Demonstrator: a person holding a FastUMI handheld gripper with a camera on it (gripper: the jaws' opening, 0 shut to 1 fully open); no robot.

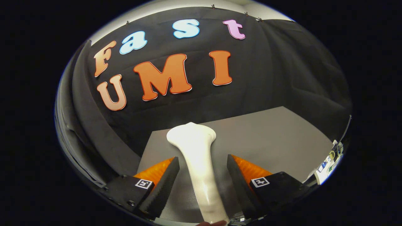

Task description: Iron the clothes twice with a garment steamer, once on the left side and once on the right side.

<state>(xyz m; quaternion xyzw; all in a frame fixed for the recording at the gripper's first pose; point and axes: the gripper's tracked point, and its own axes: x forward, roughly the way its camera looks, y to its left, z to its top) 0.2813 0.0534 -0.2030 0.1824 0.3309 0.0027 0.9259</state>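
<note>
Gripper [202, 166] above a grey worktop [276, 141], fingers spread wide. White garment steamer [196, 150] running lengthwise up the gap between the fingers, its broad rounded head [191, 135] out beyond the fingertips and over the worktop's far edge, close to the black cloth wall [267, 78]. Handle narrowing back toward the camera, with clear space on either side: left finger [163, 185] and right finger [237, 182] both apart from it, neither pressing. A sliver of a fingertip or hand [211, 223] at the handle's near end (too little showing to say more). Worktop bare and flat out to its right corner. Small cluttered items [328, 163] past the worktop's right edge, too blurred to identify.
</note>
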